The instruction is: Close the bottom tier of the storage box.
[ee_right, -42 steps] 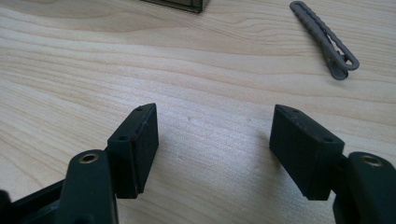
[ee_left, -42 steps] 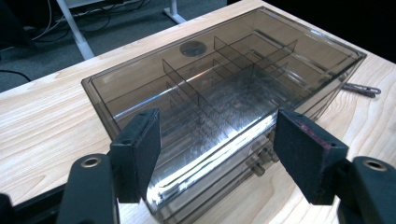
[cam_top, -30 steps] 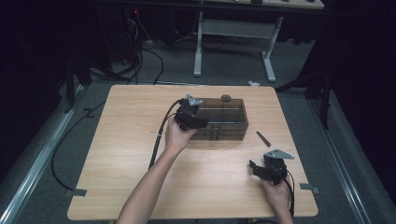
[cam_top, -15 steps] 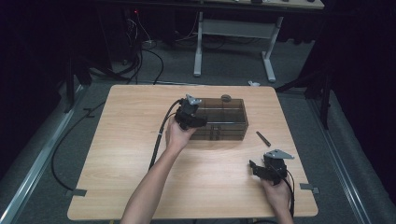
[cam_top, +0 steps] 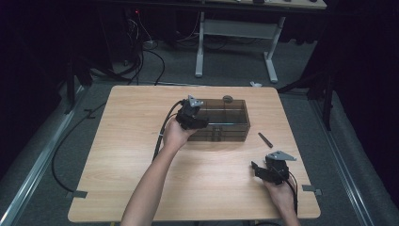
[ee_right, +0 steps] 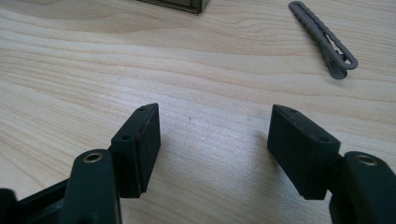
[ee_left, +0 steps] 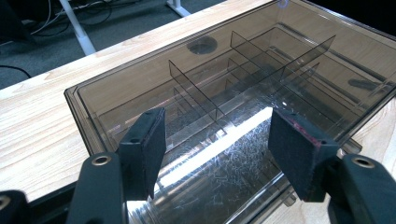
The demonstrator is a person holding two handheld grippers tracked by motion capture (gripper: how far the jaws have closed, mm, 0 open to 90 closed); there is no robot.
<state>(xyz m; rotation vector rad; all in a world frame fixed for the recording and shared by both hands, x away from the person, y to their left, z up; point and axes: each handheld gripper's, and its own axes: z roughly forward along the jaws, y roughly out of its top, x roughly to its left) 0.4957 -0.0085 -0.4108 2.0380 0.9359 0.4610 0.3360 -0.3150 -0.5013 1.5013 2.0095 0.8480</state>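
High view looks down on a light wooden table [cam_top: 117,155]. On the left side, a hand holds the left gripper [cam_top: 192,117] at the left end of a see-through brown plastic box [cam_top: 225,123]. The box sits near the middle of the table, a bit toward the far side. In the left gripper view, the two black jaws are spread wide apart over the near edge of the box [ee_left: 243,79], and they pinch nothing. Thin walls [ee_left: 194,91] split the inside of the box into small rooms. A small round dark thing [cam_top: 228,99] lies on the table just past the far side of the box; what it is cannot be told.

To the right of the box, a thin grey hair clip [cam_top: 265,139] lies flat on the wood, a little apart from the box. At the near right corner, the other hand holds the right gripper [cam_top: 268,170] low over the table. In the right gripper view, its jaws are also spread wide with bare wood between them, and the hair clip [ee_right: 324,39] lies farther off on the right
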